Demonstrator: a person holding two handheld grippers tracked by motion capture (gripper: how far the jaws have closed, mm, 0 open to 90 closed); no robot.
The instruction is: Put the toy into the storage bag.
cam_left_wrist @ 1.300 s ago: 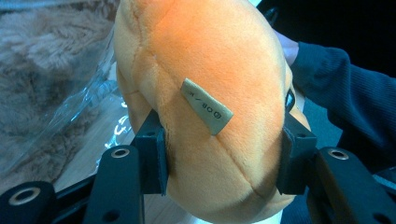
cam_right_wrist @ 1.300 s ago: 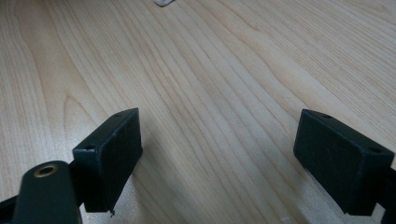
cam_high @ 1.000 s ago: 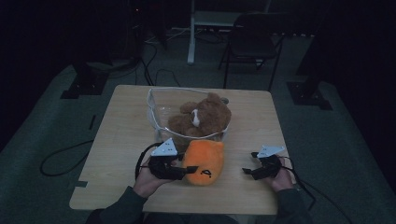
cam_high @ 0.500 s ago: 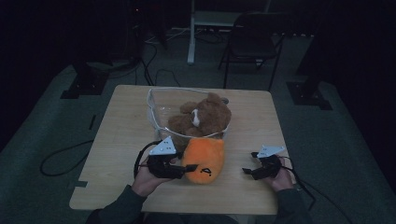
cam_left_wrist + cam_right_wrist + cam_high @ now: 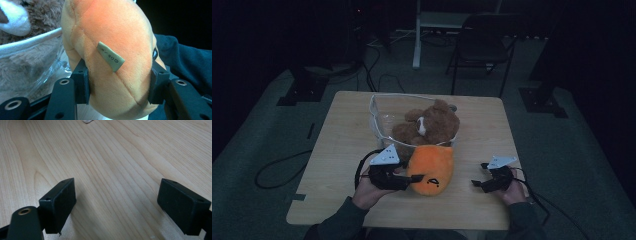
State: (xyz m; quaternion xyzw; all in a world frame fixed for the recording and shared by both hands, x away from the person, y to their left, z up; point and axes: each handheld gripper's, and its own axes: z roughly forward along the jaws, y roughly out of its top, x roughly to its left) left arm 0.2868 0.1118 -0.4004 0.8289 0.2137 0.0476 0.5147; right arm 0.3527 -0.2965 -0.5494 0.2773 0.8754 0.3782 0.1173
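Observation:
An orange plush toy [image 5: 431, 168] [image 5: 112, 50] with a small grey label [image 5: 110, 56] sits at the front of the wooden table [image 5: 342, 135]. My left gripper [image 5: 412, 179] [image 5: 120, 86] is shut on it, both pads pressing into its sides. Behind it a brown teddy bear [image 5: 427, 125] [image 5: 22, 20] lies in a clear plastic bin [image 5: 382, 107] [image 5: 32, 37]. At the front right of the table my right gripper [image 5: 478, 181] [image 5: 117, 202] stands open, just above bare wood, with nothing between its jaws.
A folding chair [image 5: 479, 47] and a white post [image 5: 417, 35] stand on the dark floor beyond the table. Cables [image 5: 277, 170] run over the floor at the left. A small white object [image 5: 87, 121] lies on the wood ahead of the right gripper.

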